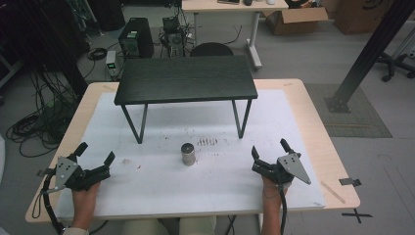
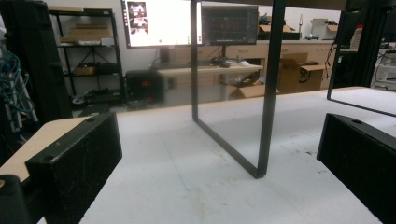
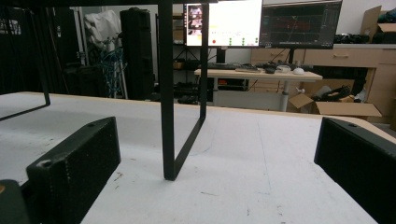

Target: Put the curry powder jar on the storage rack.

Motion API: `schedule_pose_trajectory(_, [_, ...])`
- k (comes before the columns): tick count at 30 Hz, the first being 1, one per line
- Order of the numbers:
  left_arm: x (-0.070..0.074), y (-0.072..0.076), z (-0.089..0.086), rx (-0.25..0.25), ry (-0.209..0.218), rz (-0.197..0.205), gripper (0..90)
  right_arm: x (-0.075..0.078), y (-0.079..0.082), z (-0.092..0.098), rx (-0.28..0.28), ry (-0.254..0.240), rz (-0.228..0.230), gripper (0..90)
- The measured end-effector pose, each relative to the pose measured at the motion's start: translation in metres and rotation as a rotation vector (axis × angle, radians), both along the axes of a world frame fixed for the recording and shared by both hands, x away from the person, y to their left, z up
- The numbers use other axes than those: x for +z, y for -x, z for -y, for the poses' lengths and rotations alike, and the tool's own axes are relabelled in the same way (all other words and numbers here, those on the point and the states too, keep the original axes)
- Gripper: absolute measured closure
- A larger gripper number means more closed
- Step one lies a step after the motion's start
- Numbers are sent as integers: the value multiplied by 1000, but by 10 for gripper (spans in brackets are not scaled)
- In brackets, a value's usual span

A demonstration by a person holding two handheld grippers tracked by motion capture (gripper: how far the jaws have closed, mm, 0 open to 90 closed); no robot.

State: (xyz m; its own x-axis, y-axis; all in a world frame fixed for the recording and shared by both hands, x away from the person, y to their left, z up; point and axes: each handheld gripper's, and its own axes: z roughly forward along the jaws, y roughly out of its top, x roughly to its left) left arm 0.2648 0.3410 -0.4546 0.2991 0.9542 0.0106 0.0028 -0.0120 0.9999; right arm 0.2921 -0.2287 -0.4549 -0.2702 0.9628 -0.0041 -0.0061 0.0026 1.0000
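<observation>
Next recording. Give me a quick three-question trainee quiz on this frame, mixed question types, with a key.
1. True or false: the metal cylinder stands upright on the white mat, in front of the black stand.
2. Which gripper is shut on the cylinder: A) left gripper, B) right gripper, C) neither?
3. Fill in: in both gripper views the jaws stand ____ with nothing between them.

Key: 1 true; 2 C; 3 open.
</observation>
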Motion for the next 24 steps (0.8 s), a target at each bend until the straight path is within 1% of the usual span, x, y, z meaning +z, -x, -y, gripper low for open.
schedule_pose_trajectory(9, [0, 0, 0, 0, -1, 0, 4, 0, 0, 0, 1, -3, -3, 0])
schedule_pose_trajectory(24, [0, 0, 0, 0, 2, 1, 4, 0, 0, 0, 0, -3, 6, 0])
